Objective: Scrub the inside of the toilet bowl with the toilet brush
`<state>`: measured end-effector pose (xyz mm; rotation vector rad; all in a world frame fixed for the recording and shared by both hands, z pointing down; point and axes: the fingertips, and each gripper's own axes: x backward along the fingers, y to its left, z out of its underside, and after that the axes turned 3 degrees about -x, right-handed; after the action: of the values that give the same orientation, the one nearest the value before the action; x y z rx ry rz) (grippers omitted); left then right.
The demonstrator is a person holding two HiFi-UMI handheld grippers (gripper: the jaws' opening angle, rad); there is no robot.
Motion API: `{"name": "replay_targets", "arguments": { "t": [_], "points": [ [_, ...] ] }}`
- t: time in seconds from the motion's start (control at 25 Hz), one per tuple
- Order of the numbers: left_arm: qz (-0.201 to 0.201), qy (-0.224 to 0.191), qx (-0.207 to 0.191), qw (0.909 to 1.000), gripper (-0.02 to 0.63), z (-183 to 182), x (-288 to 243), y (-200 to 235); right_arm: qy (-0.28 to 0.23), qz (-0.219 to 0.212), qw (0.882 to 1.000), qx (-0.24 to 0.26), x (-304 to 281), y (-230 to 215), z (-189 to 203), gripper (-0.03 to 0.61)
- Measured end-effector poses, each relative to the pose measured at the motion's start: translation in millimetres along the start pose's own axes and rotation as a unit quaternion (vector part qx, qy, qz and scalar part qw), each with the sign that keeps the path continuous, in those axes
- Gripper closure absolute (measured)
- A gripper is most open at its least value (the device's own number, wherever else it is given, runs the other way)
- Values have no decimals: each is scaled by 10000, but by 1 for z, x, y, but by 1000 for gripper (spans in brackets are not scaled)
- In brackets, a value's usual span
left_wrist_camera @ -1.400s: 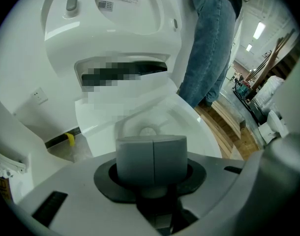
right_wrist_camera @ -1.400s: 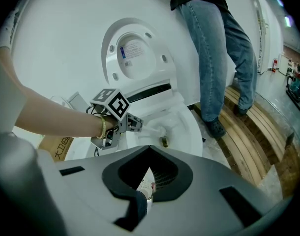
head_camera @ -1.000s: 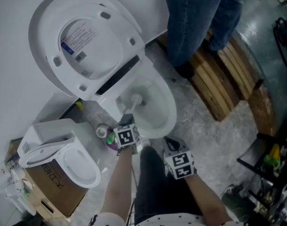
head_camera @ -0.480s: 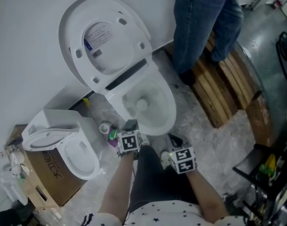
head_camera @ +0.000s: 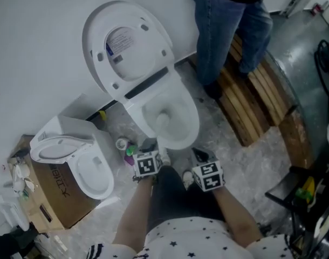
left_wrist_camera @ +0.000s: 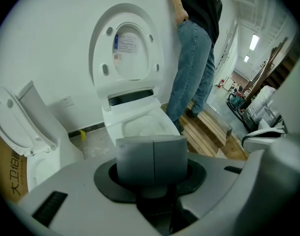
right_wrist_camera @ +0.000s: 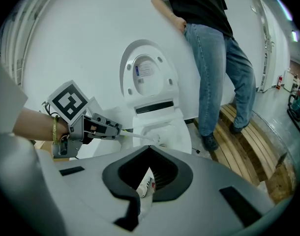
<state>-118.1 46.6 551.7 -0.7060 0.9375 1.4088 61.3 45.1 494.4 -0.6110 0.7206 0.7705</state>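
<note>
The white toilet stands with lid and seat raised, and its bowl opens just ahead of my knees. A white toilet brush reaches into the bowl, head low inside it. My left gripper is shut on the brush handle; the right gripper view shows the handle running from those jaws into the bowl. In the left gripper view the two grey pads press together and hide the handle. My right gripper hovers at the bowl's front right, open and empty.
A second toilet rests on a cardboard box at the left. Small bottles stand by the toilet's base. A person in jeans stands on a wooden pallet at the right. Dark equipment fills the lower right.
The head camera has swung, so the toilet sits further right in view. The brush head has shifted slightly within the bowl. Both grippers keep about the same places.
</note>
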Motion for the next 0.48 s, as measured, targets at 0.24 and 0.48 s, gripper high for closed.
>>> {"name": "replay_targets", "arguments": {
  "t": [0.24,0.48],
  "points": [
    [105,-220,124,9996,462,-5,30,-17,-197,-69,9996,211,20,13,-11,572],
    [30,-276,106,9996,462,3,60,-24,-363,-198,9986,340,43,22,-20,572]
  ]
}}
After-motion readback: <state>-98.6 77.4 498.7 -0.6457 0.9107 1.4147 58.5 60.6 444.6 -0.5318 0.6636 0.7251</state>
